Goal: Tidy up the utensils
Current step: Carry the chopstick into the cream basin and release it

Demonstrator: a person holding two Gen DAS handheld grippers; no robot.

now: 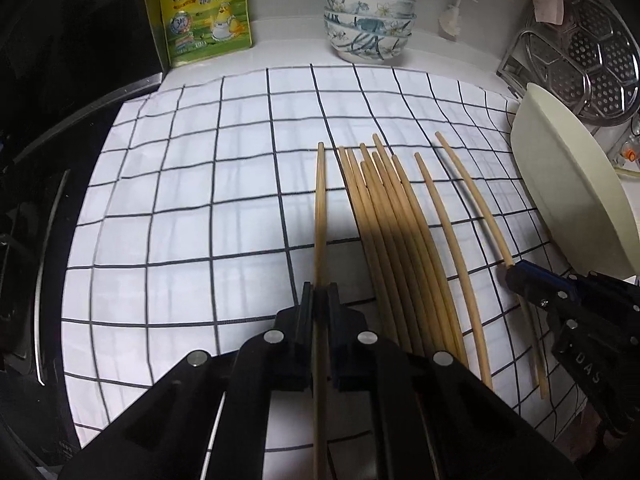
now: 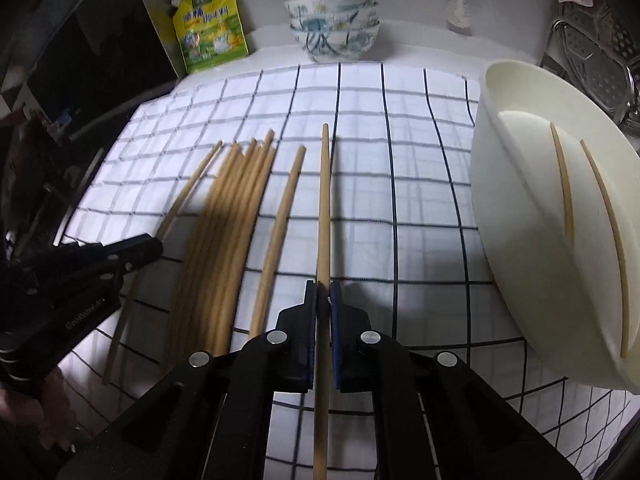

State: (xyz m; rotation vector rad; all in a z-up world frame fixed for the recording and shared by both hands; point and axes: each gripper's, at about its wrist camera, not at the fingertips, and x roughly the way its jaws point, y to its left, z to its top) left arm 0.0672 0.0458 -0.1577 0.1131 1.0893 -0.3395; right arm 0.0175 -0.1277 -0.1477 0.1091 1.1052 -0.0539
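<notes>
Several wooden chopsticks [image 1: 394, 224] lie side by side on a white checked cloth [image 1: 200, 184]; they also show in the right wrist view [image 2: 234, 216]. My left gripper [image 1: 320, 290] is shut on one chopstick [image 1: 320, 200] at the left of the bunch. My right gripper [image 2: 324, 286] is shut on another chopstick [image 2: 325, 200] at the right of the bunch; that gripper also shows in the left wrist view [image 1: 514, 274]. A cream oval container [image 2: 532, 280] at the right holds two chopsticks [image 2: 566, 196].
Stacked flower-pattern bowls [image 1: 370, 26] and a yellow seasoning pouch [image 1: 206, 12] stand at the back wall. A metal steamer rack [image 1: 588, 60] is at the back right. A black stove [image 1: 48, 160] borders the cloth on the left.
</notes>
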